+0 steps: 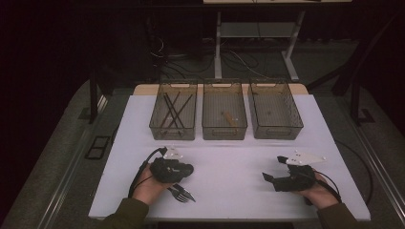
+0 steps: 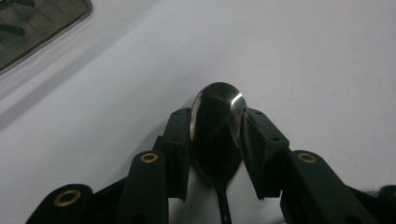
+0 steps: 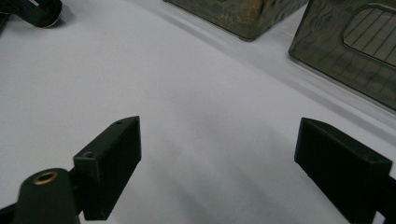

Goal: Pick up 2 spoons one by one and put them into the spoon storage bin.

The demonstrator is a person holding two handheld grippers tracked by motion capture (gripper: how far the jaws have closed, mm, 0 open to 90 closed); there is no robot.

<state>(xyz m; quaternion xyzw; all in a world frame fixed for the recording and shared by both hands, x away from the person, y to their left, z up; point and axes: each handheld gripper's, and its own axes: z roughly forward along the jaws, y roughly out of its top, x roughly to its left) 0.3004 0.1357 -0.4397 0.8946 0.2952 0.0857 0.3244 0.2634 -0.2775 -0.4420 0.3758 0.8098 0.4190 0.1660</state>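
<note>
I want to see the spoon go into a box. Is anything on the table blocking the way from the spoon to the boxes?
Nothing visible blocks it. The left gripper has its jaws around the spoon, and bare white table lies between it and the three bins. A fork lies on the near side, out of the way.

Bare table (image 1: 229, 167) between tools, three bins (image 1: 224, 117) — far edge blocked

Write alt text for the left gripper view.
A shiny metal spoon sits bowl-forward between the two black jaws of the left gripper, which press on the bowl's edges above a white table. The corner of a clear bin shows at top left.
</note>
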